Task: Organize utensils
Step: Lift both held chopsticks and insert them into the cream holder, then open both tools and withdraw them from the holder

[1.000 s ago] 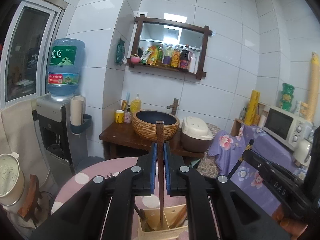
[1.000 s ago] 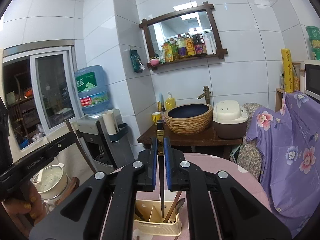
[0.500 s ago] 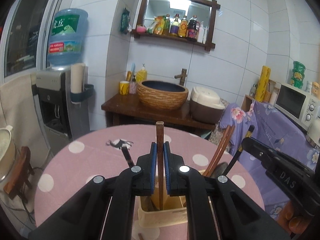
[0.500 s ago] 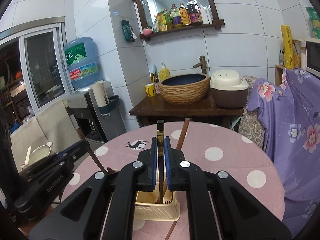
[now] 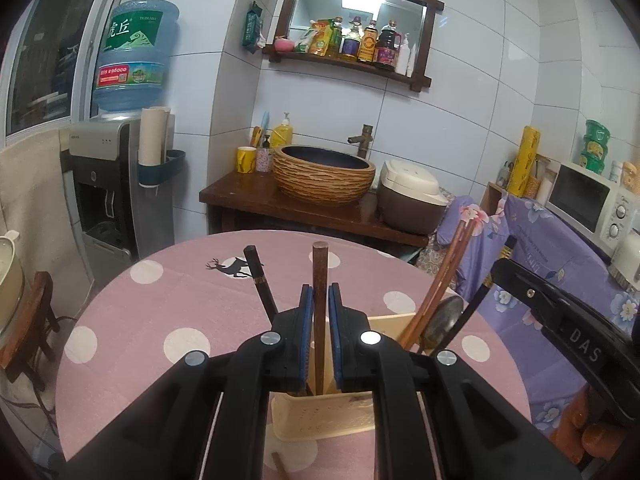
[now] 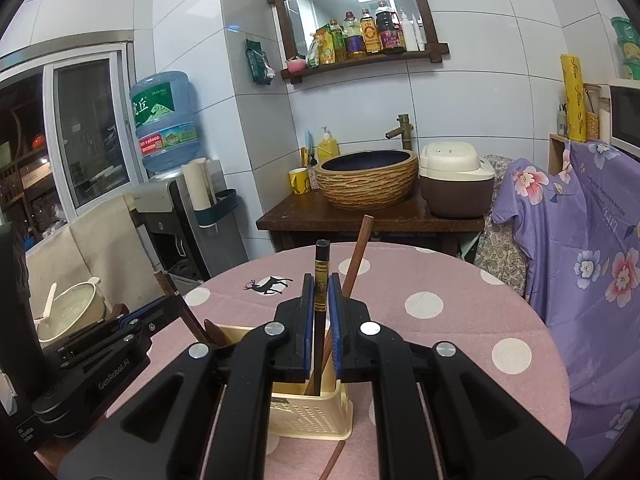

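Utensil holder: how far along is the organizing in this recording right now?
Done: a spoon, a pair of brown chopsticks and a black chopstick stand in the cream holder. In hand: the left tool's jaws are opening around a brown chopstick standing in the holder; the right tool is shut on a gold-banded chopstick, tip inside. Left: release both, then the loose chopstick on the tablecloth.
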{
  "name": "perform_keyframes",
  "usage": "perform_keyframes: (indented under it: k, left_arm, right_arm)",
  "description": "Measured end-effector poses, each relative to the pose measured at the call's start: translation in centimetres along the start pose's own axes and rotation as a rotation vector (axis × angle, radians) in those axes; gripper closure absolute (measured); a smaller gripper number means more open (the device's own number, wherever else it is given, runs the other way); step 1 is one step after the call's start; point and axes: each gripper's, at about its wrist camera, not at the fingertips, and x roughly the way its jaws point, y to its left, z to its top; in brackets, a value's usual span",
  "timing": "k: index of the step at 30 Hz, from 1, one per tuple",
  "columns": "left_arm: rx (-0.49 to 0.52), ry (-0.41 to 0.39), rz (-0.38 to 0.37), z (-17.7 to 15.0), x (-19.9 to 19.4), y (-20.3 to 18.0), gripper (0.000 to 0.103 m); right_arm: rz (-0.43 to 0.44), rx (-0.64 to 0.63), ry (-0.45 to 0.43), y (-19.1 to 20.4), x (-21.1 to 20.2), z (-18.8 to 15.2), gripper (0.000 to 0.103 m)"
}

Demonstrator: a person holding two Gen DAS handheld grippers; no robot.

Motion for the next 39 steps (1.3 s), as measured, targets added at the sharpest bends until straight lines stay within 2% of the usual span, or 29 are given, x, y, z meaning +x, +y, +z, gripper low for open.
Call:
perform_keyframes:
  k: [1, 2, 3, 5, 7, 10, 12, 13, 15, 18, 21, 26, 29, 31, 35, 37, 39]
  left_arm:
    - [0.007, -0.003, 0.0, -0.1, -0.2, -0.1, 0.084]
    - [0.017, -0.014, 0.002, -0.3, -0.6, -0.2, 0.074]
    - [0.025, -0.023, 0.003, -0.5, -0.9, -0.4, 0.065]
    - [0.045, -0.046, 0.008, -0.9, -1.8, -0.6, 0.056]
    - [0.065, -0.07, 0.01, -1.4, -2.9, -0.6, 0.047]
    - [0.094, -0.111, 0.011, -2.4, -4.8, -0.7, 0.031]
    - [0.112, -0.129, 0.021, -3.0, -5.7, -0.8, 0.019]
    - [0.124, -0.137, 0.025, -3.4, -6.2, -0.8, 0.017]
    - [0.149, -0.146, 0.039, -4.3, -6.9, -0.7, 0.006]
    - [0.179, -0.143, 0.082, -6.1, -7.2, -0.5, 0.005]
    - [0.203, -0.083, 0.13, -7.9, -6.4, -0.1, 0.005]
    - [0.139, -0.01, 0.176, -10.8, -5.7, 1.9, 0.005]
    - [0.096, 0.05, 0.172, -12.2, -5.6, 2.8, 0.005]
    - [0.085, 0.107, 0.143, -12.9, -5.3, 3.2, 0.005]
    - [0.052, 0.166, 0.118, -14.4, -5.0, 3.1, 0.005]
    - [0.054, 0.193, 0.11, -15.1, -4.4, 2.8, 0.009]
    - [0.057, 0.222, 0.104, -15.5, -3.7, 2.3, 0.023]
  right_arm:
    - [-0.006, -0.004, -0.006, 0.0, -0.1, -0.1, 0.095]
    - [-0.014, -0.012, -0.014, 0.1, -0.3, -0.2, 0.094]
    - [-0.015, -0.018, -0.02, 0.2, -0.5, -0.4, 0.091]
    - [-0.009, -0.03, -0.035, 0.2, -1.1, -0.7, 0.082]
    - [-0.007, -0.04, -0.06, 0.3, -2.0, -0.9, 0.06]
    - [-0.011, -0.056, -0.103, 0.4, -3.7, -1.4, 0.054]
    - [-0.015, -0.061, -0.114, 0.4, -4.6, -1.8, 0.049]
    - [-0.014, -0.063, -0.115, 0.3, -5.1, -2.1, 0.048]
    - [-0.013, -0.074, -0.111, 0.3, -6.0, -3.0, 0.043]
    - [-0.029, -0.091, -0.087, 0.2, -6.7, -4.6, 0.041]
    - [-0.043, -0.084, -0.054, -0.2, -7.0, -6.4, 0.034]
    - [-0.058, -0.03, 0.043, -1.8, -6.7, -10.0, 0.033]
    - [-0.071, -0.007, 0.097, -2.6, -6.2, -12.1, 0.033]
    - [-0.087, 0.008, 0.129, -3.0, -6.0, -13.4, 0.032]
    - [-0.115, 0.022, 0.172, -3.4, -5.5, -15.6, 0.032]
    - [-0.114, 0.03, 0.194, -3.6, -5.3, -16.4, 0.032]
    - [-0.108, 0.047, 0.215, -3.9, -5.2, -17.1, 0.032]
